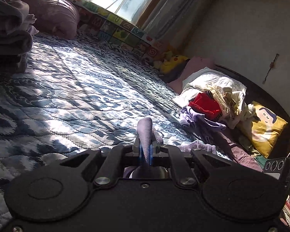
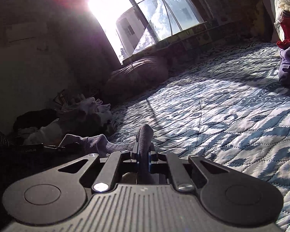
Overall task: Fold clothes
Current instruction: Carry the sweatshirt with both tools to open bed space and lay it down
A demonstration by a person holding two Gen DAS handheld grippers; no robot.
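Observation:
In the left wrist view my left gripper [image 1: 146, 150] is shut on a lavender-grey sock [image 1: 145, 131]. One end of it sticks up past the fingers, and a ribbed part [image 1: 198, 146] trails right onto the bed. In the right wrist view my right gripper [image 2: 144, 152] is shut on a grey-purple sock [image 2: 145, 135]. Its ribbed length [image 2: 98, 145] runs left over the quilt towards a black device [image 2: 27, 151]. I cannot tell whether both hold the same sock. Both grippers hover low over the blue-and-white quilted bedspread [image 1: 77, 89].
An unfolded heap of red, purple and cream clothes [image 1: 212, 106] lies at the right by a yellow cushion [image 1: 264, 129]. Folded garments [image 1: 9, 34] are stacked at the left. A mauve pillow [image 1: 54, 13] and a patterned mat [image 1: 114, 27] line the window side. Loose socks [image 2: 90, 112] lie at the left.

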